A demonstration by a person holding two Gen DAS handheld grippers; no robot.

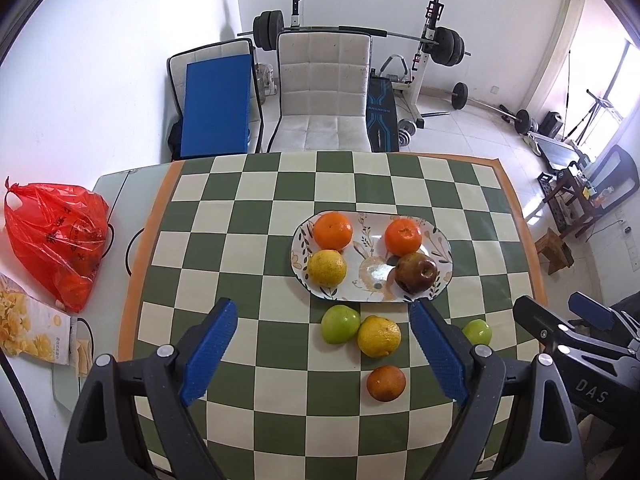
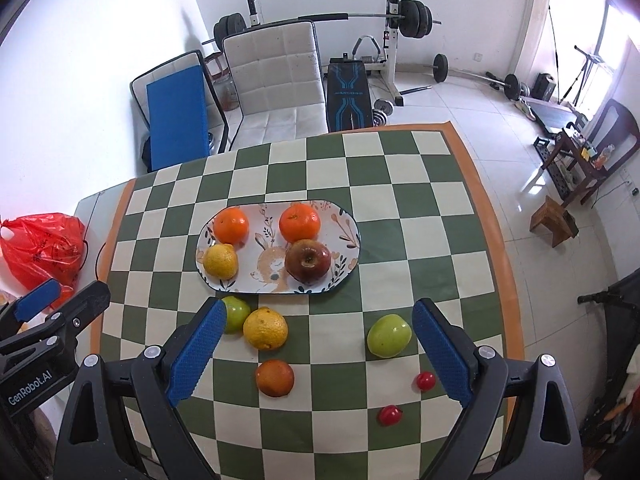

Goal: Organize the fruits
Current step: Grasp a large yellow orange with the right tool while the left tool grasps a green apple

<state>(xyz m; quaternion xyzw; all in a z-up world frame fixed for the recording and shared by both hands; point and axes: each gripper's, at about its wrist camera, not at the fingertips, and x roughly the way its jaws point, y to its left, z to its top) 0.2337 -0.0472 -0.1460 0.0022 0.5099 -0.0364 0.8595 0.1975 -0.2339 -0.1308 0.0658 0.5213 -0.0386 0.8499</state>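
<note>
An oval patterned plate on the checkered cloth holds two oranges, a yellow citrus and a dark red apple. Loose in front of it lie a green apple, a yellow citrus, a dull orange and a second green apple. Two small red fruits show in the right wrist view. My left gripper hovers open above the loose fruit, holding nothing. My right gripper is open and empty too.
A red plastic bag and a snack box sit on the table's left end. A padded chair stands behind the table, with weight equipment beyond. A wooden stool is on the floor at right.
</note>
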